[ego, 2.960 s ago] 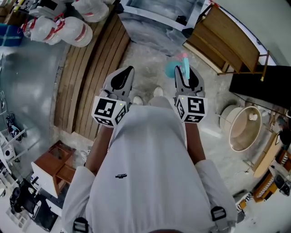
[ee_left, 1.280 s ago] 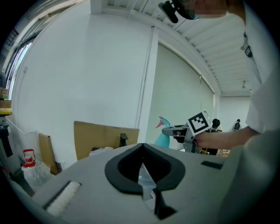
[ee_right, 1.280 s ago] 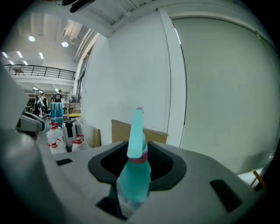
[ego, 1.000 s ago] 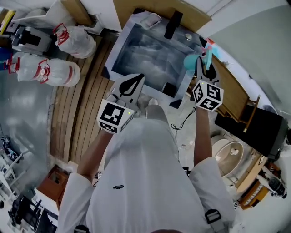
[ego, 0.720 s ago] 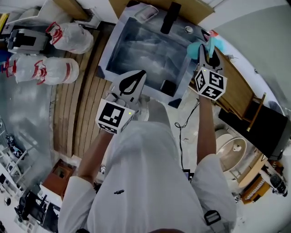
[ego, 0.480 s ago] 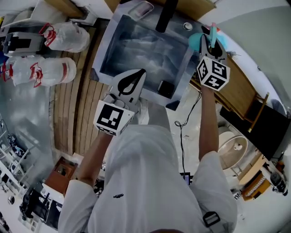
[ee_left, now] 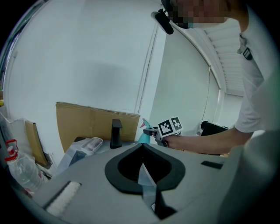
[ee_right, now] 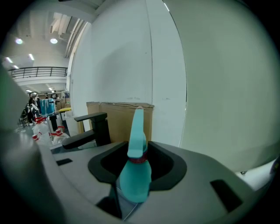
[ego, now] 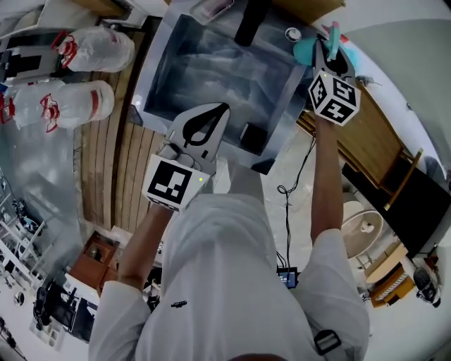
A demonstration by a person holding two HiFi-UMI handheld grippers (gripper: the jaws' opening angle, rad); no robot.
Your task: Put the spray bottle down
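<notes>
A teal spray bottle (ego: 304,49) with a pink-tipped trigger head is clamped upright in my right gripper (ego: 325,44), above the back right corner of the steel sink (ego: 146,90). In the right gripper view the bottle (ee_right: 134,175) fills the gap between the jaws of my right gripper (ee_right: 138,153), neck pointing up. My left gripper (ego: 224,107) hovers over the sink's front edge, jaws shut with nothing in them. From the left gripper view, past the closed left gripper (ee_left: 142,146), the bottle (ee_left: 143,135) and the right hand show to the right of the faucet (ee_left: 115,133).
A black faucet (ego: 246,21) and a soap dish (ego: 211,7) stand at the sink's back rim, brown cardboard (ee_left: 87,122) behind. Bagged white bottles (ego: 77,102) lie left on wooden slats (ego: 106,176). A wooden bench (ego: 366,148), a pale basin (ego: 363,225) and a cable (ego: 285,204) are right.
Both grippers have moved forward toward the sink. The right one carried the bottle to the sink's back right corner; the left one now reaches over the front edge.
</notes>
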